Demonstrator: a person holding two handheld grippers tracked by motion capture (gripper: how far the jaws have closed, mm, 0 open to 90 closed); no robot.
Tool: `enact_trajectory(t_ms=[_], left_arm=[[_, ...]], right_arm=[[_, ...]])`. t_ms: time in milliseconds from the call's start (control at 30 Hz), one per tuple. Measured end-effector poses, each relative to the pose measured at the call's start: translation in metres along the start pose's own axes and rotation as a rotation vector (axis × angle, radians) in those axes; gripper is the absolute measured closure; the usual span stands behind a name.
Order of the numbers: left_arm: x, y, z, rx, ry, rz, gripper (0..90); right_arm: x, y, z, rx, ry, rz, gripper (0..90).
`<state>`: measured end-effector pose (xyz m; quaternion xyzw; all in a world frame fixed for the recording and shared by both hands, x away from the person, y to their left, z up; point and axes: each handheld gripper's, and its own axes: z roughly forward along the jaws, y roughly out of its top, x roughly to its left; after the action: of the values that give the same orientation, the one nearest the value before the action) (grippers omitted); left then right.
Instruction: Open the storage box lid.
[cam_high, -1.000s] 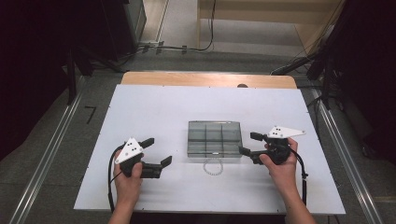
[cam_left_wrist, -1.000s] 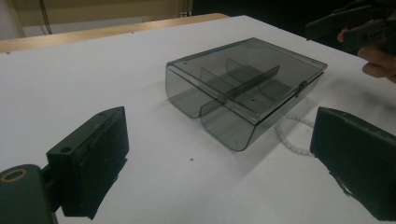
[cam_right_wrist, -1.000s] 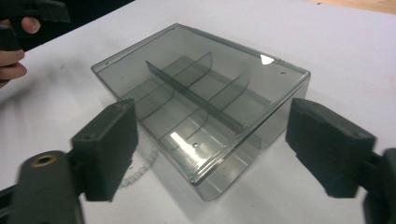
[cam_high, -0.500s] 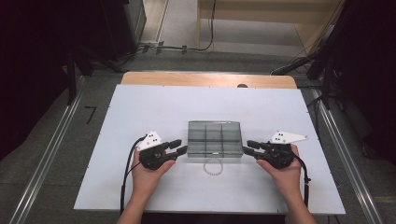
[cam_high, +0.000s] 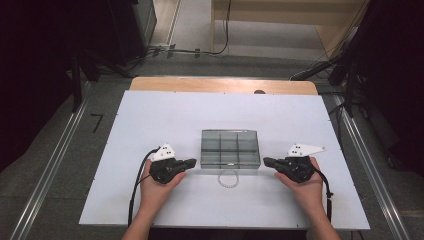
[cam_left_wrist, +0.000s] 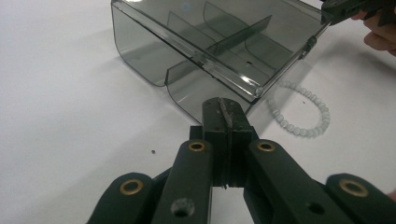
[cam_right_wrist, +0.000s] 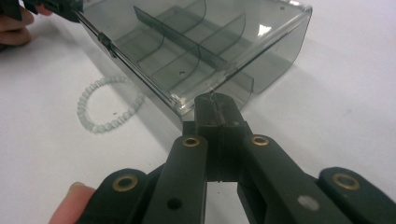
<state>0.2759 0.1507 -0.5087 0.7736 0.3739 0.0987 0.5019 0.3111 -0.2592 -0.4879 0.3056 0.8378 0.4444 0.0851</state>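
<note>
Smoke-grey clear plastic forms the compartment box (cam_high: 230, 148), which sits in the middle of the white worktop (cam_high: 150, 120), its dividers marking out small cells. The left gripper (cam_high: 192, 163) has its fingers (cam_left_wrist: 223, 122) clenched together, nothing between them, tips just at the box's near left corner. The right gripper (cam_high: 267, 161) mirrors it at the near right corner, likewise clenched on nothing. Both have just been closing. Set like this, the two probably brace or steady the box from either side. A pale bead bracelet (cam_high: 228, 178) lies just near of the box, between the hands, apart from both grippers.
</note>
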Motion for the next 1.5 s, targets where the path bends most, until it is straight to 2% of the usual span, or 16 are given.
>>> enact_trajectory(t_ms=[133, 400, 700, 800, 867, 1067, 1300, 1500], left_arm=[[-0.003, 0.000, 0.003, 0.017, 0.005, 0.019, 89.9], [-0.006, 0.001, 0.008, 0.038, -0.006, 0.030, 90.0], [-0.005, 0.003, 0.008, 0.041, -0.028, 0.039, 90.0], [-0.005, 0.004, 0.006, 0.018, -0.051, 0.041, 90.0], [-0.006, 0.006, 0.005, 0.019, -0.047, 0.055, 90.0], [-0.006, 0.006, 0.004, 0.000, -0.060, 0.047, 90.0], [-0.009, 0.008, 0.003, -0.050, -0.053, 0.043, 90.0], [-0.011, 0.010, 0.000, -0.088, -0.053, 0.061, 90.0]], right_arm=[[0.001, -0.001, 0.005, 0.031, 0.011, -0.032, 87.7], [0.003, -0.002, 0.008, 0.047, 0.014, -0.044, 87.7], [0.002, 0.000, 0.007, 0.030, 0.022, -0.055, 87.8], [0.002, 0.000, 0.007, 0.031, 0.023, -0.057, 87.8], [0.002, 0.000, 0.006, 0.027, 0.025, -0.057, 87.8], [0.003, 0.003, 0.006, 0.020, 0.025, -0.068, 87.8], [0.005, 0.008, 0.004, 0.000, 0.029, -0.067, 87.8], [0.008, 0.012, 0.002, -0.028, 0.040, -0.065, 87.8]])
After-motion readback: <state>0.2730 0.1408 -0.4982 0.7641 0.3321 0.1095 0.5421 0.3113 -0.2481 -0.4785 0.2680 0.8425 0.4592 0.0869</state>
